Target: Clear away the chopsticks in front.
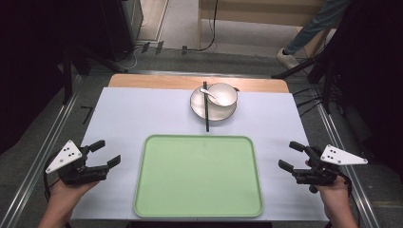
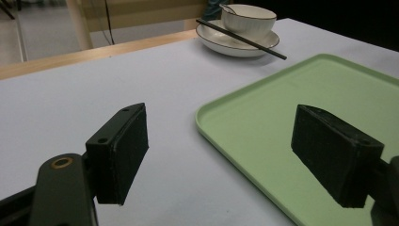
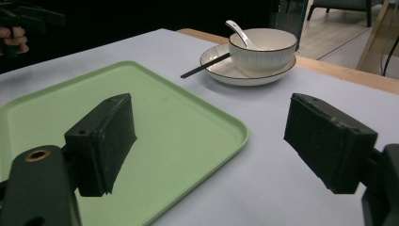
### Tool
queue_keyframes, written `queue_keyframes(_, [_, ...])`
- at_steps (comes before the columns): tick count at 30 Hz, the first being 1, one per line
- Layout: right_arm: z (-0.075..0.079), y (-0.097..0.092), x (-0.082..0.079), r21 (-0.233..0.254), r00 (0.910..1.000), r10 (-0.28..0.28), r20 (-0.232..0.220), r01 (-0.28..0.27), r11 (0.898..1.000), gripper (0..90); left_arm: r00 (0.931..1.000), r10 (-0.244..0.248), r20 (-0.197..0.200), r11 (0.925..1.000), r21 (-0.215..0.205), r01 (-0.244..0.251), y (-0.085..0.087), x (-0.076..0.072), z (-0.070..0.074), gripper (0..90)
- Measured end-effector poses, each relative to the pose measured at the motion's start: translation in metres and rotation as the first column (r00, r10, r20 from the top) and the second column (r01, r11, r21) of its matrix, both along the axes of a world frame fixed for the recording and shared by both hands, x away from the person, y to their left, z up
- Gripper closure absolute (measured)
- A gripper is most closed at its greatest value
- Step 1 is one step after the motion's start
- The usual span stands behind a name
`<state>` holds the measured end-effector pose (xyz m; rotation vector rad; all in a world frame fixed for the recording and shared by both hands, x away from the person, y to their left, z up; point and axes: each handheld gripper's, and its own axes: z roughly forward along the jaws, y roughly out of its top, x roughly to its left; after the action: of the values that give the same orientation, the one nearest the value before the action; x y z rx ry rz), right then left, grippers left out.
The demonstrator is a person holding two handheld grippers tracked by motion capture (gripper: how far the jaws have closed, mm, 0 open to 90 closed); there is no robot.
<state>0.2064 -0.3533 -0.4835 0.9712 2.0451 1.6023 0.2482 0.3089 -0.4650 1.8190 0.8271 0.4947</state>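
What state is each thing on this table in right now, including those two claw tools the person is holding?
Left gripper: open, fingers apart, holding nothing.
Right gripper: open, holding nothing.
Green tray: empty, flat on the table.
Plate: carrying the bowl.
Bowl: upright on the plate, spoon inside.
Spoon: resting in the bowl, handle over the rim.
Chopsticks: lying across the plate, tips past its near rim.

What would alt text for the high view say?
A person's hands hold the left gripper and right gripper, jaws open, on either side of an empty green tray. Beyond it, a plate holds a bowl, spoon and chopsticks.
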Motion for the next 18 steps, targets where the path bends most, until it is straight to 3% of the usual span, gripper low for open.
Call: queue_keyframes(18, [-0.0002, 0.0009, 0.0001, -0.003, 1.0000, 0.005, -0.004, -0.005, 1.000, 17.1, 1.0000, 0.000, -0.004, 1.0000, 0.002, 0.000, 0.0000, -0.0003, 0.0001, 19.6])
